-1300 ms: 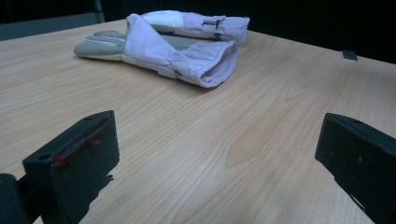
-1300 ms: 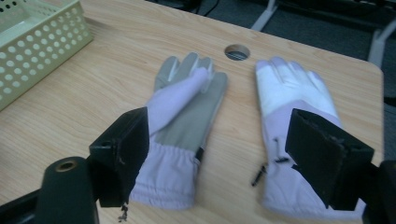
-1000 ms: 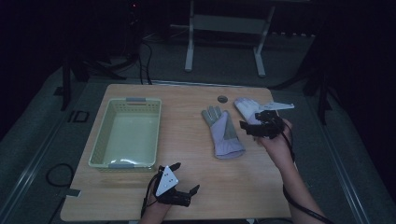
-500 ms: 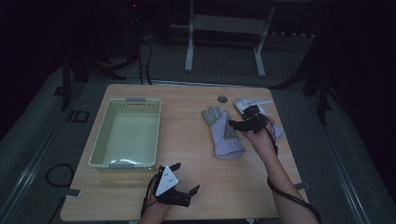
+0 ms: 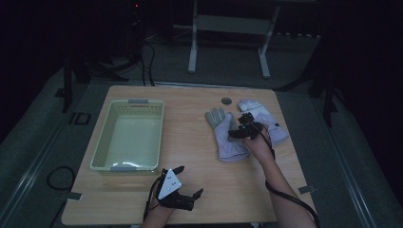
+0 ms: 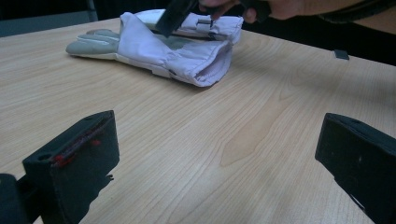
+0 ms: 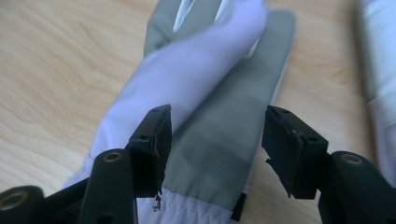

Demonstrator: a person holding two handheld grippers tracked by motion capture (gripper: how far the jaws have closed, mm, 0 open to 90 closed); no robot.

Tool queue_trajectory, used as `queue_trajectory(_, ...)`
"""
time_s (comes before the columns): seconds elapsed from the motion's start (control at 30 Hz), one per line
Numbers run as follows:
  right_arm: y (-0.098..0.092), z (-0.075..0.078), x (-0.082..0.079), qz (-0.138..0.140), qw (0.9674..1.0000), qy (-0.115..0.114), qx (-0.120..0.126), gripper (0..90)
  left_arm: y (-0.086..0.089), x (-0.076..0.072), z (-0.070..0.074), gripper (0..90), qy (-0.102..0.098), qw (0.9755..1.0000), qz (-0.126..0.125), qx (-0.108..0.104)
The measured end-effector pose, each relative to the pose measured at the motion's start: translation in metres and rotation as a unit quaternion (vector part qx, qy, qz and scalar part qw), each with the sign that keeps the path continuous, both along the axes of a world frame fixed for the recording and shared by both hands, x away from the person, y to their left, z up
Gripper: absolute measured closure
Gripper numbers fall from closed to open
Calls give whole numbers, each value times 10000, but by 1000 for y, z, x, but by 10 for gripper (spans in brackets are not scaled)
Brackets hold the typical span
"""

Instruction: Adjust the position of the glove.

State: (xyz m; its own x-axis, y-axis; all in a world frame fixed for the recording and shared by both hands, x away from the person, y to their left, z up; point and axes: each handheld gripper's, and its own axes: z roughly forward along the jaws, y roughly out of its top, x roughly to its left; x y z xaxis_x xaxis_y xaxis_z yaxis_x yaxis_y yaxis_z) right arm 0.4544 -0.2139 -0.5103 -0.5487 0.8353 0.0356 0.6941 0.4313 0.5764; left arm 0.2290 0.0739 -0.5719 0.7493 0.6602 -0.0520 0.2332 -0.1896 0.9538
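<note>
The left claw point(image 5: 190, 194) rests low at the near edge of the surface point(image 5: 190, 156), jaws wide and empty, just in front of the pale basket point(image 5: 127, 137). To its right, the right claw point(image 5: 241, 124) has come down from above onto the nearer grey-and-white glove point(image 5: 227, 137), which lies flat beside a second glove point(image 5: 266, 121). Its jaws have just been closing and now stand half-narrowed astride the glove's grey palm point(image 7: 219, 140), not yet pinching it. A grasp looks imminent. The right forearm reaches forward, wrist tipped downward.
</note>
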Motion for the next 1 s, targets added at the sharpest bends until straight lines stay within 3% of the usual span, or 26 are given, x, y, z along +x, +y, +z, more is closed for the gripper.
queue_trajectory(0.1, 2, -13, 0, 59, 9998, 101, -187, 411, 0, 0, 0, 0, -1, 10000, 1, 9)
queue_trajectory(0.2, 1, -19, 2, 45, 9997, 163, -189, 389, 0, 0, 0, 0, -4, 10000, 3, 10)
queue_trajectory(0.23, 0, -24, 3, -51, 9996, 249, -85, 314, 0, 0, 0, 0, -8, 10000, 3, 12)
queue_trajectory(0.27, 0, -24, 3, -51, 9996, 249, -85, 314, 0, 0, 0, 0, -8, 10000, 3, 12)
queue_trajectory(0.3, -3, -28, 5, -74, 9990, 424, 127, 259, 0, 0, 0, 0, -3, 10000, 4, 13)
queue_trajectory(0.4, -4, -31, 5, 11, 9987, 456, 218, 278, 0, 0, 0, 0, 0, 10000, 4, 13)
queue_trajectory(0.43, -4, -30, 5, 19, 9983, 507, 283, 374, 0, 0, 0, 0, 0, 10000, 3, 15)
queue_trajectory(0.57, -2, -29, 3, 28, 9980, 557, 309, 458, 0, 0, 0, 0, -3, 10000, 5, 17)
queue_trajectory(0.63, 0, -28, 1, -93, 9970, 629, 437, 604, 0, 0, 0, 0, -3, 10000, 10, 18)
queue_trajectory(0.73, 3, -23, -5, -215, 9973, 478, 505, 781, -1, 0, 0, 0, 0, 10000, 9, 24)
queue_trajectory(0.8, 9, -17, -12, -235, 9976, 321, 572, 807, 0, 0, 0, 0, 6, 10000, 10, 19)
queue_trajectory(0.87, 12, -11, -18, -258, 9957, 230, 865, 814, 0, 0, 0, 0, 9, 10000, 11, 17)
queue_trajectory(0.9, 12, -11, -18, -258, 9957, 230, 865, 814, 0, 0, 0, 0, 9, 10000, 11, 17)
queue_trajectory(1.0, 22, 8, -35, -151, 9934, -90, 1130, 819, 0, 0, 0, 0, 2, 10000, 11, 20)
